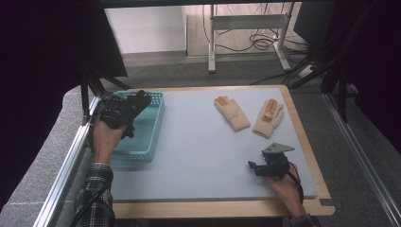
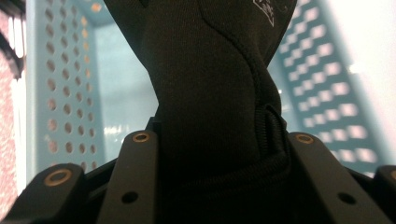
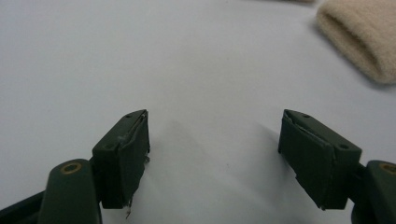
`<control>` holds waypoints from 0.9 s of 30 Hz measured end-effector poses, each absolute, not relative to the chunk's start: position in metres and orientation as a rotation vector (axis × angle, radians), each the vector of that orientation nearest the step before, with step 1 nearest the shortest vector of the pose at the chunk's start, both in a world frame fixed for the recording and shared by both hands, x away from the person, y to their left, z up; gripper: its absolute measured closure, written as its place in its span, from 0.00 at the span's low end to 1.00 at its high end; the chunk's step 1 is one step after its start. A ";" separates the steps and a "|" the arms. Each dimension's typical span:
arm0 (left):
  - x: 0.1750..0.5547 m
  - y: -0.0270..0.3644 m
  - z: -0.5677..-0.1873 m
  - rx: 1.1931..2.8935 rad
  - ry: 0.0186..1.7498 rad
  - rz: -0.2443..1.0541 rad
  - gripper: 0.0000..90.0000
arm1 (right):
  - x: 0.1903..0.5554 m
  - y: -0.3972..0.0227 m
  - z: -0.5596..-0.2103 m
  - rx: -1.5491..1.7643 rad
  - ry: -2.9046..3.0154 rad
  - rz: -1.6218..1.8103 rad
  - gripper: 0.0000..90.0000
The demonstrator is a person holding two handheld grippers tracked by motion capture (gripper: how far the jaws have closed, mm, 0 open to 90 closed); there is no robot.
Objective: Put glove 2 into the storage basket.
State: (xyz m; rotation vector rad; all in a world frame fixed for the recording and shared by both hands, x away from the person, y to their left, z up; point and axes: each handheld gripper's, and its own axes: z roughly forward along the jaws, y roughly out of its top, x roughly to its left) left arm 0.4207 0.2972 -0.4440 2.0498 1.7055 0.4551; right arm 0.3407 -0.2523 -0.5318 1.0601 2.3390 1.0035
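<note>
A room with a grey floor (image 1: 179,71)

Past the table (image 1: 222,208), a white wall (image 1: 142,28) and a metal desk frame (image 1: 246,21) with black cables (image 1: 260,42) on the ground. Dark curtains (image 1: 42,71) on both sides. Metal rails (image 1: 61,179) along the table. Soft, even light.

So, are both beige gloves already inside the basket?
No, both beige gloves lie on the mat, far from the basket.
</note>
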 end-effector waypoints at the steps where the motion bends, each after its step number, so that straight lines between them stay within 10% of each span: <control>1: 0.423 0.300 -0.449 2.054 1.717 0.448 0.69 | 0.341 -0.252 -0.532 1.060 2.339 1.004 0.27; 20: 0.459 0.321 -0.497 2.129 1.956 0.443 0.65 | 0.341 -0.252 -0.532 1.060 2.339 1.005 0.27; 27: 0.464 0.318 -0.507 2.235 1.950 0.405 0.29 | 0.341 -0.252 -0.532 1.061 2.339 1.005 0.27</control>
